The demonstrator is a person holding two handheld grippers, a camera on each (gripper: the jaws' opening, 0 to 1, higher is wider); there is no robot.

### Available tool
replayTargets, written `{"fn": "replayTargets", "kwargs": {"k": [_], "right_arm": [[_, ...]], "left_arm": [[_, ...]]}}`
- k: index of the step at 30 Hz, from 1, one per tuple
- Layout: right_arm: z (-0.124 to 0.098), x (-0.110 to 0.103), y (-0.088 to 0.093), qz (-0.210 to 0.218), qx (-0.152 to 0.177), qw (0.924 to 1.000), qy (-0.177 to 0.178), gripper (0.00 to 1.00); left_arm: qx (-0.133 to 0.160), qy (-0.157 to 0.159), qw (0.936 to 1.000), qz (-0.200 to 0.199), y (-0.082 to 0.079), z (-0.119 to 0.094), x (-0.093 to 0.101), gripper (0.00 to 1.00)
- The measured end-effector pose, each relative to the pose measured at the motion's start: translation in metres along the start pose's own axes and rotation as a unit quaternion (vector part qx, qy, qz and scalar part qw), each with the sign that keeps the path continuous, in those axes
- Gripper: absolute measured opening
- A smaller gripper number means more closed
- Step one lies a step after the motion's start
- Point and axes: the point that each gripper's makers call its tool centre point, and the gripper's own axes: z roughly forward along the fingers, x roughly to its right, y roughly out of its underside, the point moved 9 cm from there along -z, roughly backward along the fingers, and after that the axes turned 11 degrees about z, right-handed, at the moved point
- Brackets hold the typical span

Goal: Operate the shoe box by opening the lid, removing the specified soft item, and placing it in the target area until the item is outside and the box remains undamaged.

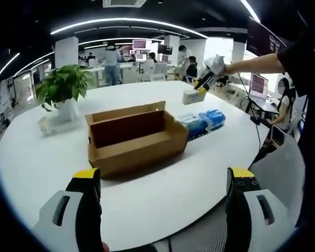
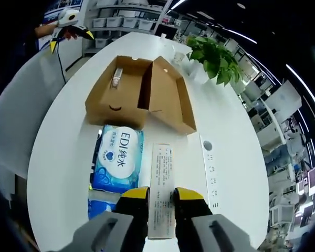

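An opened cardboard shoe box [image 1: 134, 137] is seen on a round white surface [image 1: 42, 163], its lid folded back.

The box is of plain brown corrugated card, rectangular, with a small pale object lying inside it in the right gripper view. Just beside the box a soft blue-and-white plastic tissue pack [image 2: 118, 157] is laid flat. A slim white carton [image 2: 161, 184], printed with small text, is clamped between the closed-in jaws of the right gripper [image 2: 161, 194], held just above the surface next to the pack. The left gripper [image 1: 163, 176] is held wide apart and empty, well short of the box. A leafy potted plant [image 1: 63, 86] is stood beyond the box.
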Motion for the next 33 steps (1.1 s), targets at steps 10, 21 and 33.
{"fn": "replayTargets", "kwargs": {"k": [10,21,33], "right_arm": [[0.014,0.006,0.027,0.009,-0.026,0.9996,-0.003,0.14],[0.025,0.002,0.051,0.016,-0.051,0.9985,-0.011,0.14],[0.034,-0.003,0.071,0.020,-0.078,0.9966,-0.018,0.14]], "left_arm": [[-0.013,0.003,0.9999,0.001,0.001,0.004,-0.001,0.99],[-0.024,0.002,0.9997,0.003,0.005,0.004,0.001,0.98],[-0.030,0.004,0.9995,0.001,0.006,0.005,0.003,0.98]]}}
